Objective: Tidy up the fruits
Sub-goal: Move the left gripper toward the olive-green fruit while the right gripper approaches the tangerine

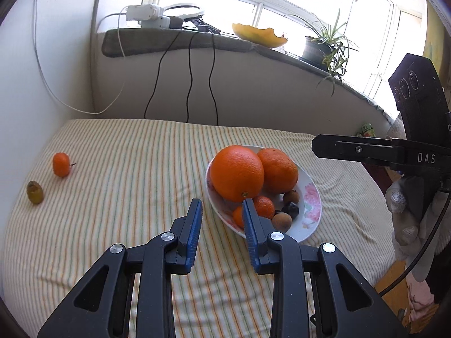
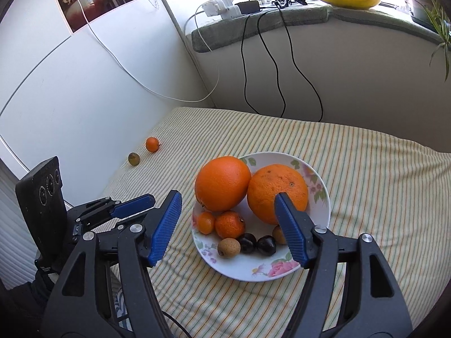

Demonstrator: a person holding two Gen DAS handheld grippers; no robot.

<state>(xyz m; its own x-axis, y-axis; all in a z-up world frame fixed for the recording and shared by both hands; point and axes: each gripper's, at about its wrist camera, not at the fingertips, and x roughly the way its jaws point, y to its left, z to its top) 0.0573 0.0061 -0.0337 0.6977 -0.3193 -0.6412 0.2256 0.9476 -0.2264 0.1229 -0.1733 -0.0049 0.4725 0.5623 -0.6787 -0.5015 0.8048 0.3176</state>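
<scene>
A flowered white plate (image 1: 311, 205) (image 2: 321, 205) on the striped cloth holds two large oranges (image 1: 238, 176) (image 2: 222, 187), two small mandarins (image 2: 229, 224), two dark cherries (image 2: 266, 245) and brown longans (image 2: 229, 248). A small mandarin (image 1: 61, 164) (image 2: 152, 144) and a greenish-brown fruit (image 1: 35, 192) (image 2: 134, 159) lie loose at the far left. My left gripper (image 1: 222, 205) is open and empty at the plate's near-left edge. My right gripper (image 2: 228, 200) is open and empty, hovering over the plate's near side.
A striped cloth (image 1: 135, 169) covers the table. Black and white cables (image 1: 188, 84) hang from the windowsill behind. A melon rind (image 1: 259, 35) and a potted plant (image 1: 327, 48) sit on the sill. A white wall (image 2: 70, 90) bounds the left.
</scene>
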